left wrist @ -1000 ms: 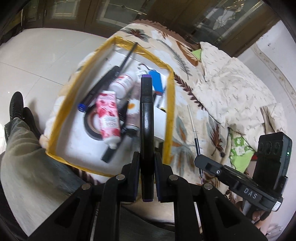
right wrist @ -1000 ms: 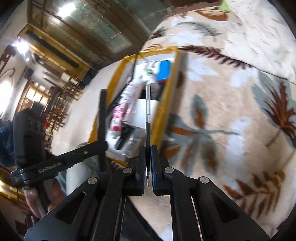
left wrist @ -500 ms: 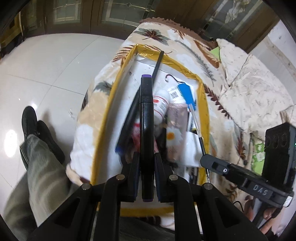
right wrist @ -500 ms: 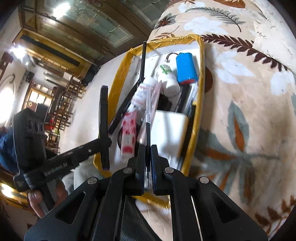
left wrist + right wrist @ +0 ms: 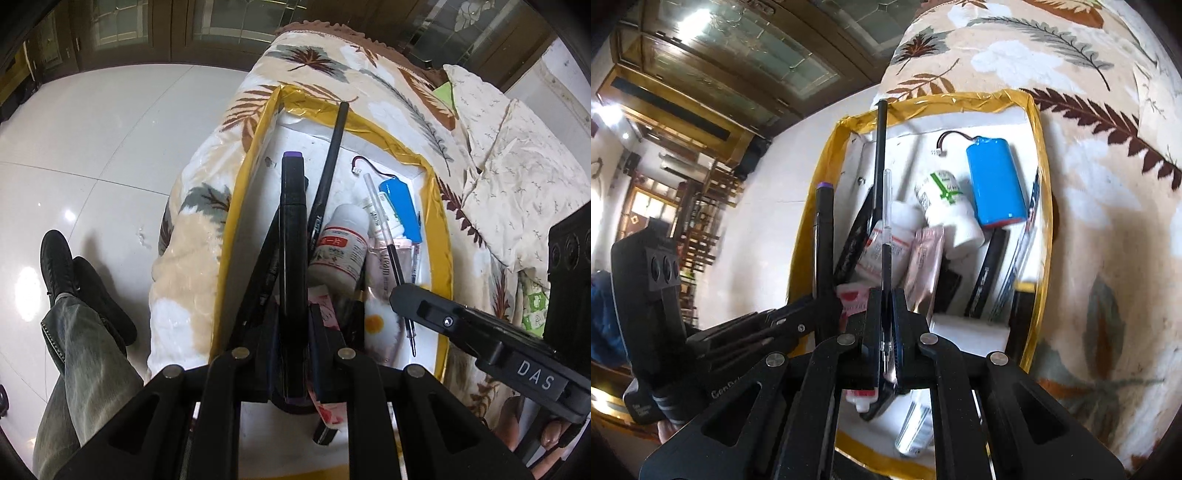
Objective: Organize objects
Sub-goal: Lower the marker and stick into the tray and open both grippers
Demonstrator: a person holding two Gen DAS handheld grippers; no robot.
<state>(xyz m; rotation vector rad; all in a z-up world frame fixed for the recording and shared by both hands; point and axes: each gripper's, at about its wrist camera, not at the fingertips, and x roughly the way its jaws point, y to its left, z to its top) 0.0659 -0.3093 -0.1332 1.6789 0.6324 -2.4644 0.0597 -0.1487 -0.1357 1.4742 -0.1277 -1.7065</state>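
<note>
The left gripper [image 5: 293, 325] is clenched on a black marker [image 5: 293, 236] with a purple cap end; the marker runs straight out between the fingers toward 12 o'clock, above the box [image 5: 445, 258]. The right gripper [image 5: 885, 325] is clenched on a thin pen refill [image 5: 886, 236], clear at its far end and dark near the fingers, also pointing toward 12 o'clock over the box.

The box is white inside with yellow tape along its rim and sits on a leaf-patterned blanket [image 5: 388, 66]. In the left wrist view, the right gripper enters from 4 o'clock with the refill crossing the box contents. In the right wrist view, the left gripper enters from 9 o'clock with the marker raised beside the box's left rim.

Contents of the box, right wrist view:
- A blue battery pack [image 5: 995, 182] with a wire lead, at 1 o'clock from the right gripper.
- A white bottle [image 5: 947, 210] with green marking, just beside the battery pack.
- A white bottle with a red label [image 5: 882, 247], behind the refill.
- A pink sachet [image 5: 925, 262], touching both bottles.
- A long black rod [image 5: 881, 147], leaning over the far rim at 12 o'clock.

A trouser leg and black shoe [image 5: 59, 266] stand on the white tiled floor [image 5: 92, 129] at 9 o'clock in the left wrist view.
</note>
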